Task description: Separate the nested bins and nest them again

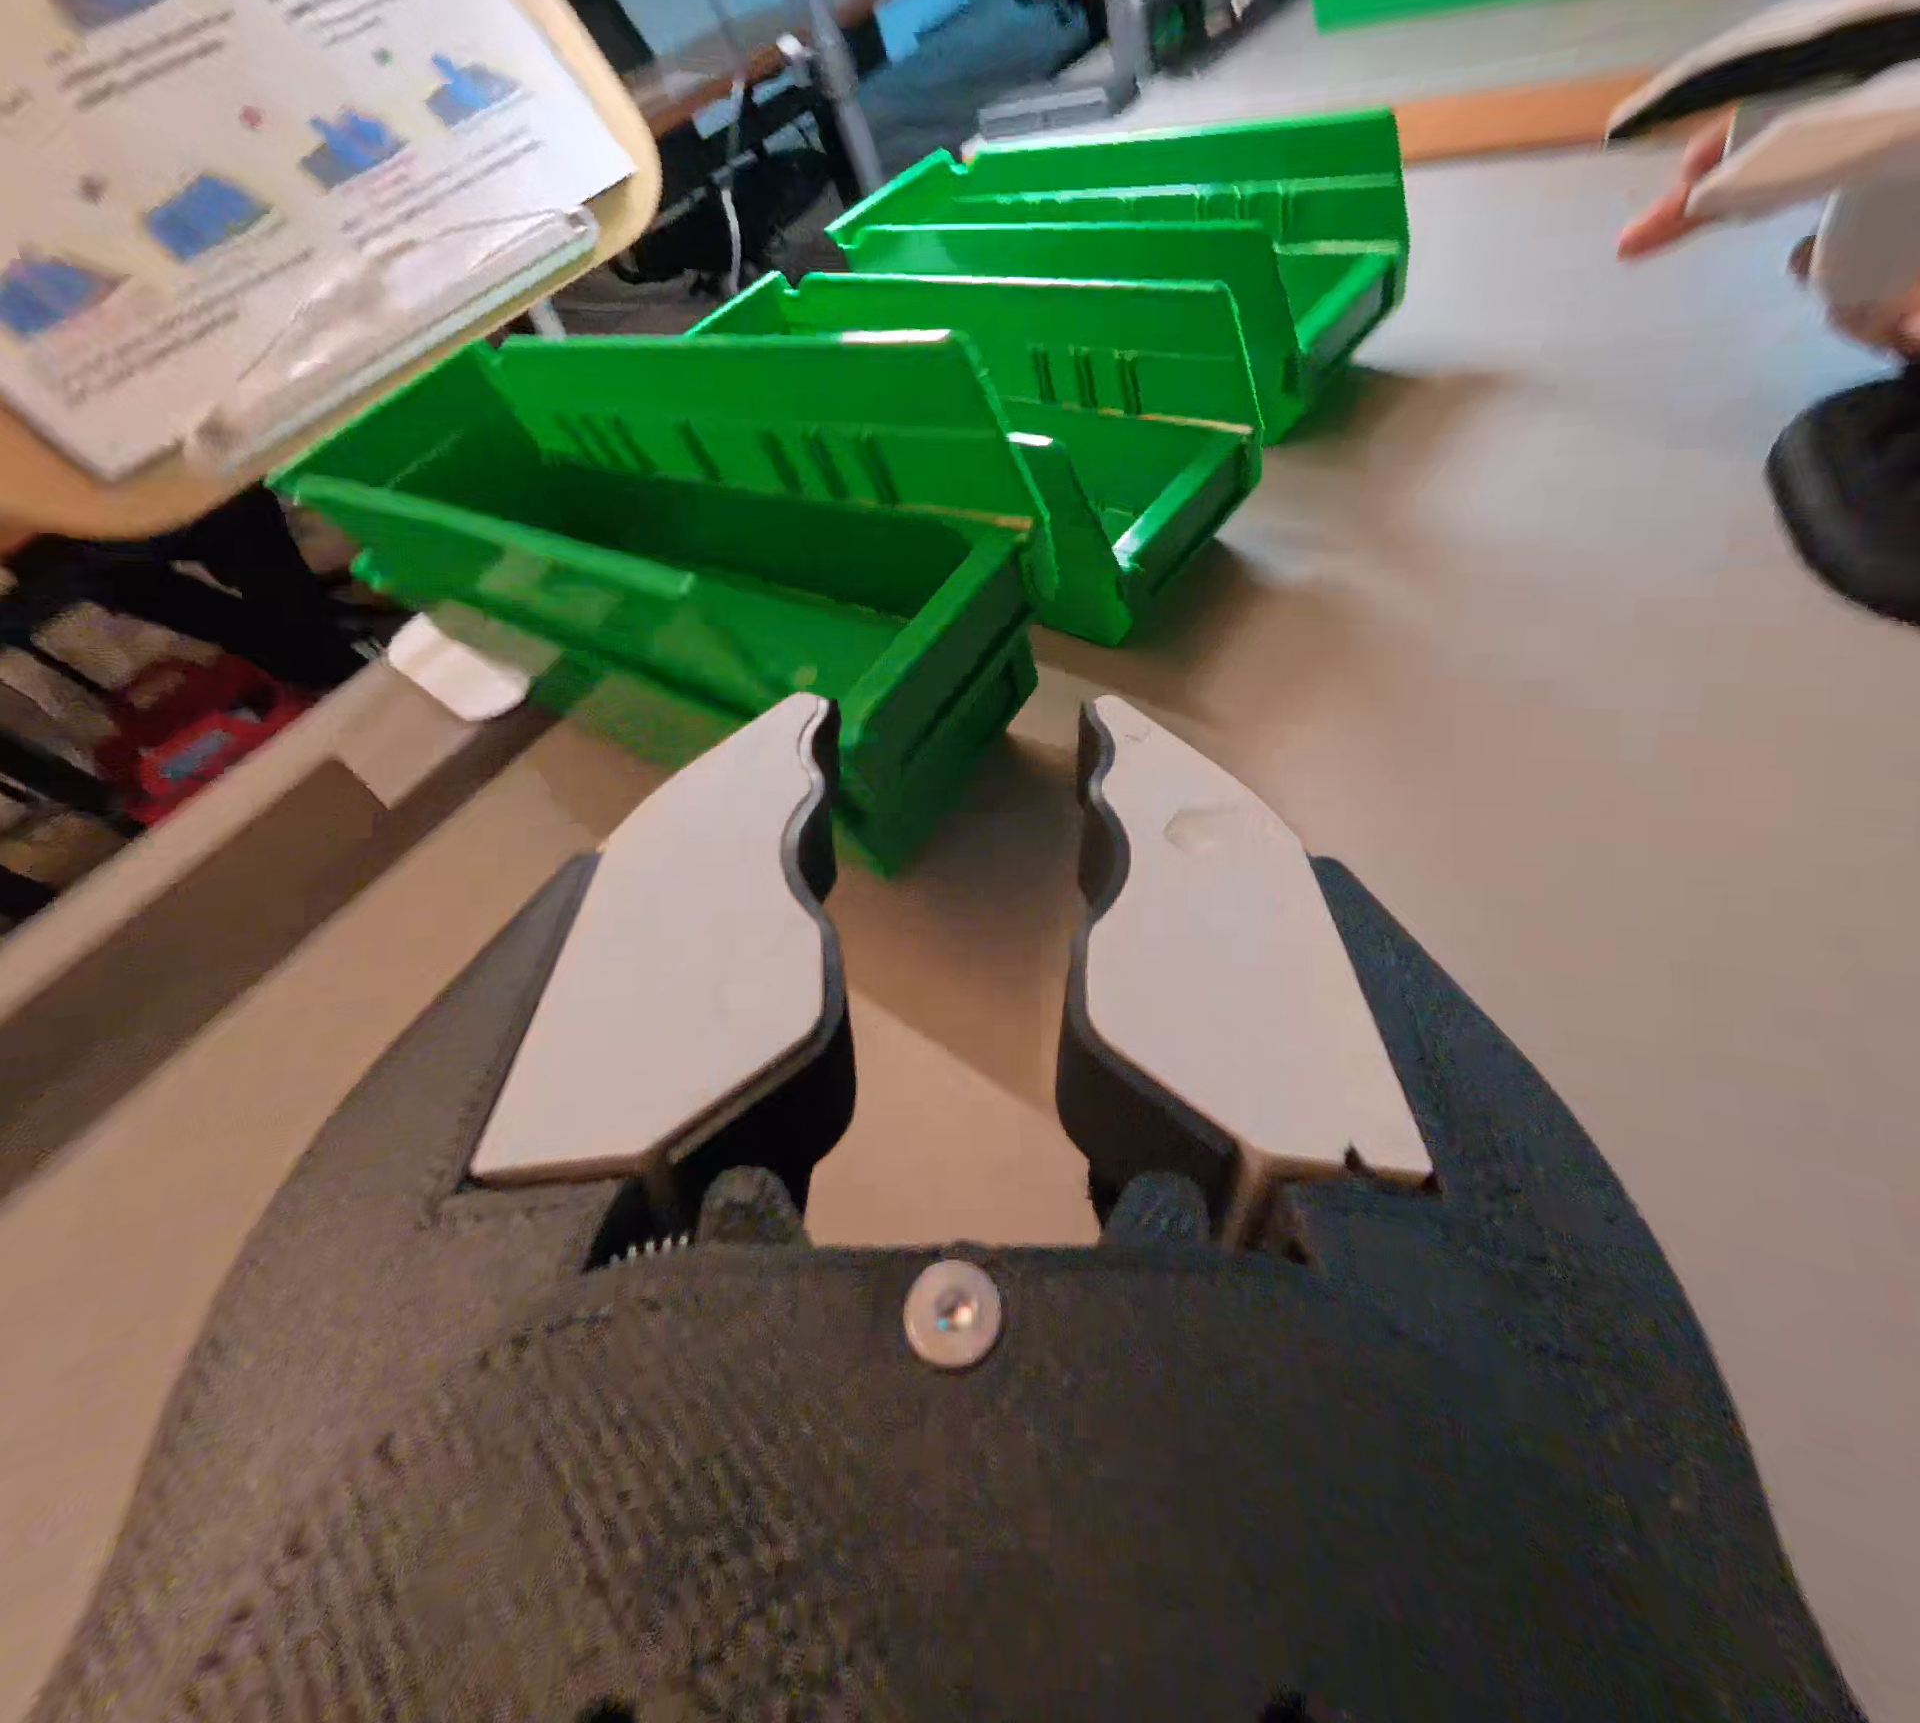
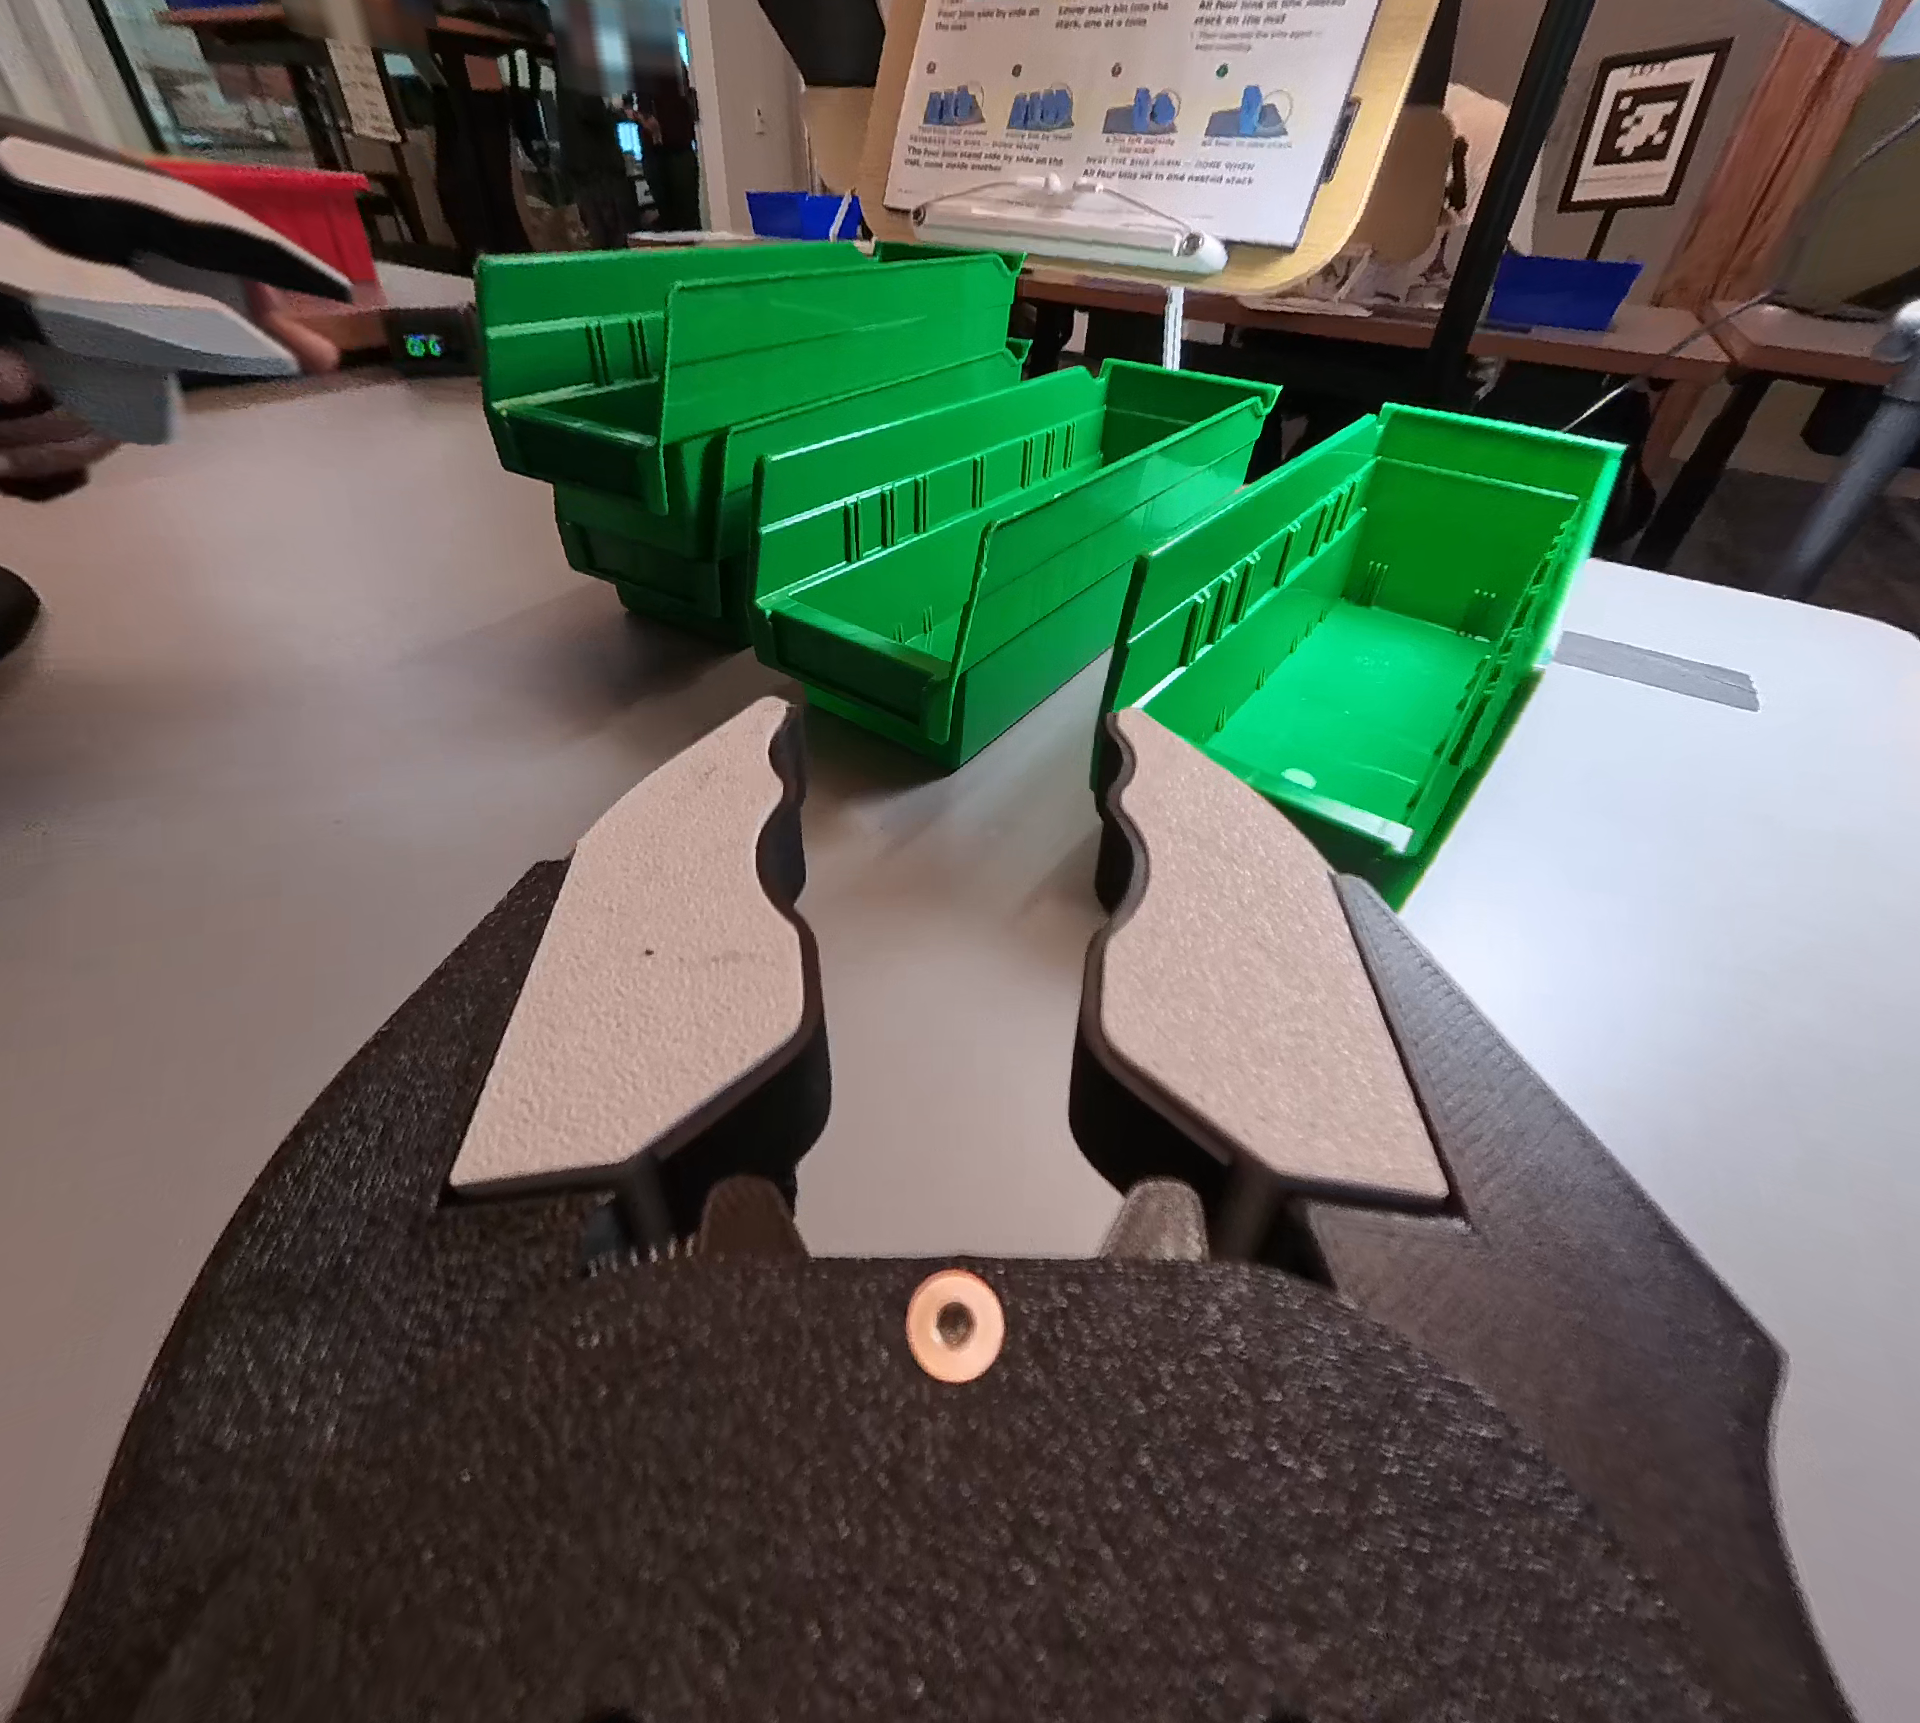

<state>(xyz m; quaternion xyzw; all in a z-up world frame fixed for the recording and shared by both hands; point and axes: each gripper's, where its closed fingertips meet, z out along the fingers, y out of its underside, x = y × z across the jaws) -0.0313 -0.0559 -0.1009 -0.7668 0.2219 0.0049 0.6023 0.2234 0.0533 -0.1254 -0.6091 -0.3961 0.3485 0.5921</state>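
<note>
Green plastic bins stand side by side on the grey table. In the right wrist view a nested pair is at the left, a single bin in the middle, and a single bin at the right, just past my right finger. My right gripper is open and empty, short of the gap between the two single bins. In the left wrist view the nested pair is nearest, then the middle bin and the far bin. My left gripper is open and empty at the pair's front corner.
An instruction sheet on a clipboard stand rises behind the bins and overhangs the left wrist view. A grey tape strip lies at the table's right. The table edge drops off left of the nested pair. The other gripper shows at each view's side. My hands' fingertips stand some 30 cm from each other.
</note>
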